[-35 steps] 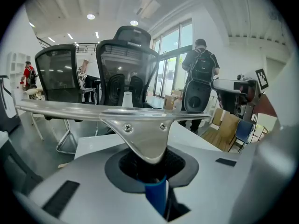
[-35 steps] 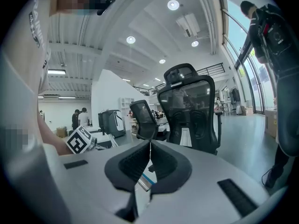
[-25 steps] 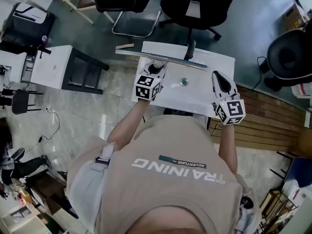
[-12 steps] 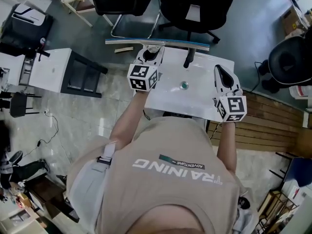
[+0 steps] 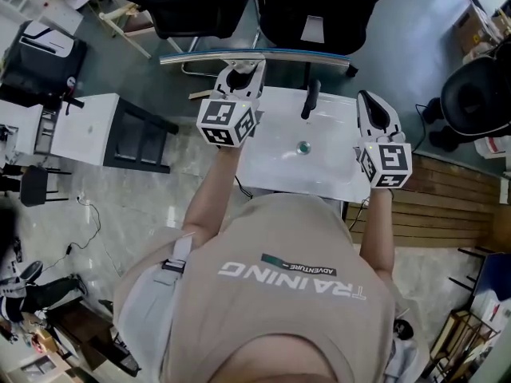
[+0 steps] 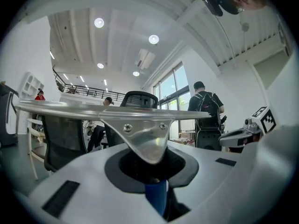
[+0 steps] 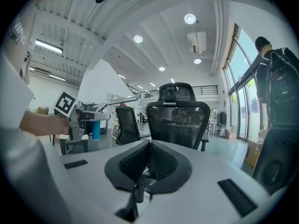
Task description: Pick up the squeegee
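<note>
Left gripper clamps the squeegee, apparently lifted clear of the table; right gripper closed, empty; next, keep it level.

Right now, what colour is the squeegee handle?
The squeegee handle is blue; it shows best in the left gripper view.
</note>
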